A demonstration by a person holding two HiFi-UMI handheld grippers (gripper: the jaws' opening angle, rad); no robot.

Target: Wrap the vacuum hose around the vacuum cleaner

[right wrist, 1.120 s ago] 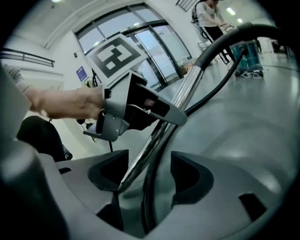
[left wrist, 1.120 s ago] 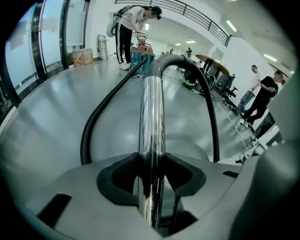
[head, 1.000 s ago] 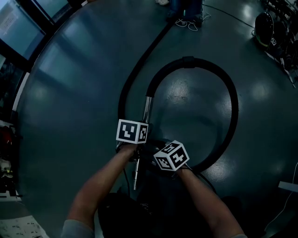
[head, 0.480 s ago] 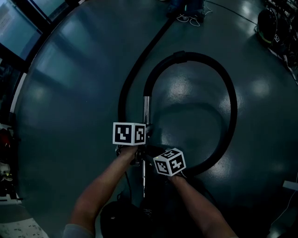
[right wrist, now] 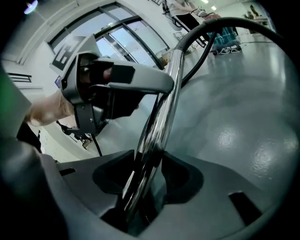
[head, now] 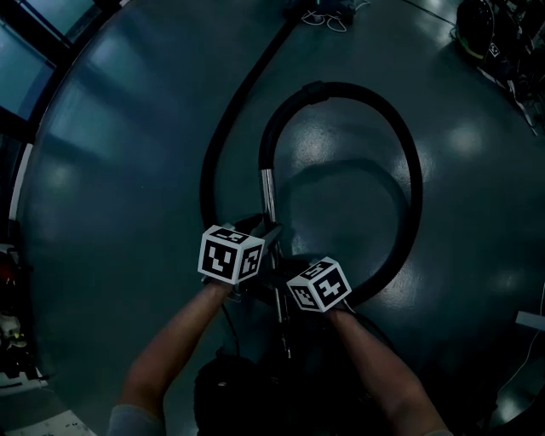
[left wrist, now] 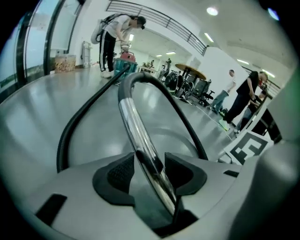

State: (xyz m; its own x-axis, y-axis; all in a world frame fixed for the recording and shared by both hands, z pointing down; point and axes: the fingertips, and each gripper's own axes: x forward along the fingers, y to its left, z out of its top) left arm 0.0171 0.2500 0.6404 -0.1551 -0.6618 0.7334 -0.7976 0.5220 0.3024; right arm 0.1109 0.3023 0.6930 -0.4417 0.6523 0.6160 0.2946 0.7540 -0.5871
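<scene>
It was a large open hall, seemingly a lab or shared workspace: glossy grey floor (head: pixel 111 170), tall windows (left wrist: pixel 37 42) at nine o'clock, ceiling lights (left wrist: pixel 213 11) at twelve, office chairs (left wrist: pixel 199 86) by a round table (left wrist: pixel 190 69), and people (left wrist: pixel 246 96) standing at three.

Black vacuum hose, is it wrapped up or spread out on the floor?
Spread out. The black ribbed vacuum hose lies in one wide open loop on the glossy grey floor, coiled around nothing.
</scene>
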